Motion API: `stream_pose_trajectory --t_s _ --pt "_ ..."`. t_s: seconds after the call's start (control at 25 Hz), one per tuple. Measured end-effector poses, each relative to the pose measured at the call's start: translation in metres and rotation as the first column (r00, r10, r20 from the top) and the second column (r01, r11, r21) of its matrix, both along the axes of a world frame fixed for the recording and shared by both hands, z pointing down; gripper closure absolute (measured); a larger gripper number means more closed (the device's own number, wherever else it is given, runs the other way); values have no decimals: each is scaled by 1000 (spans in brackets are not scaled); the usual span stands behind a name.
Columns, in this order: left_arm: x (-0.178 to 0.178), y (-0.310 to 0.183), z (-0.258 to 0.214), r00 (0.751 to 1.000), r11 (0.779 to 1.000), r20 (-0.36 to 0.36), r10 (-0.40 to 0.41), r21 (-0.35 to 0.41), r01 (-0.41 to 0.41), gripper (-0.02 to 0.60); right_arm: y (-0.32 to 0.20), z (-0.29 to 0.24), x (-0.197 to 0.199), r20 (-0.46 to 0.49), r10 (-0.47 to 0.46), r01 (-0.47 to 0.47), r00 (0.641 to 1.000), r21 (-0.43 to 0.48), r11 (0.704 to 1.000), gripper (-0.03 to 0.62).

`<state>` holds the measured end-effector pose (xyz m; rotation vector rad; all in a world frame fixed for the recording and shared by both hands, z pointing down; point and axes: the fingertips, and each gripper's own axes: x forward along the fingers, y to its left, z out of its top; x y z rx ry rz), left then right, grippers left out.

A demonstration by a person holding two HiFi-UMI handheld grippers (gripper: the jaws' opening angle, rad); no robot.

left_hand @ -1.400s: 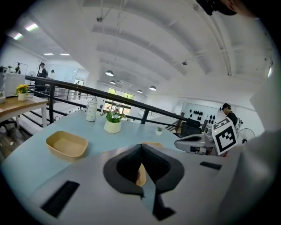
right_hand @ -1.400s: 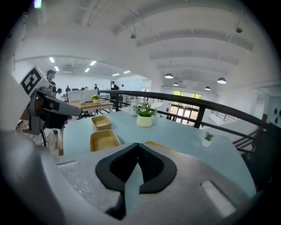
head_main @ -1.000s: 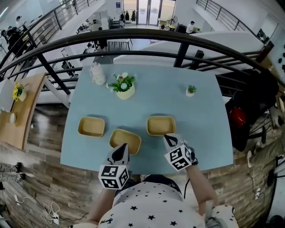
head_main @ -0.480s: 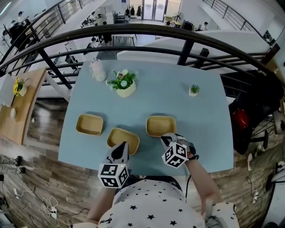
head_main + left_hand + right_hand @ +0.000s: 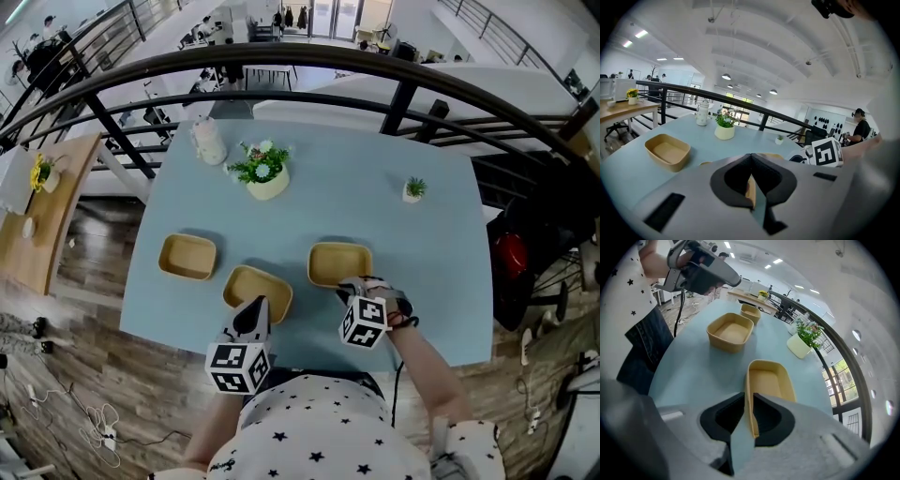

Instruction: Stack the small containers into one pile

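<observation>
Right tongs (image 5: 749, 399) tight on right container (image 5: 771, 380) wall; left tongs (image 5: 751, 161) likewise on middle container (image 5: 256, 284), rim mostly hidden.

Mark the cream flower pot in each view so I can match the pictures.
Head view: flower pot, far half of the table, left of centre.
Left gripper view: flower pot, picture centre, on the table's far side.
Right gripper view: flower pot, right of centre, near the table edge.
Shared landmark: the black railing just behind it.

Left gripper (image 5: 255, 309) clamped on middle container (image 5: 251, 285), right gripper (image 5: 352, 285) clamped on right container (image 5: 337, 262)
</observation>
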<state>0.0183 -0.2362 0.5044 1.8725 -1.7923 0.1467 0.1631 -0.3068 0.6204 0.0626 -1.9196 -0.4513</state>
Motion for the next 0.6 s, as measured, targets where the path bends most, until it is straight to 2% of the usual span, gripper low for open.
stream_pose_trajectory --t_s 0.2,0.6 --pt "2 1 2 1000 1000 3 -16 -7 16 580 -4 8 1 -56 -52 54 997 30 998 545" --pt "1 8 7 999 999 16 -47 -21 48 580 -7 16 2 -77 -77 80 994 41 996 545"
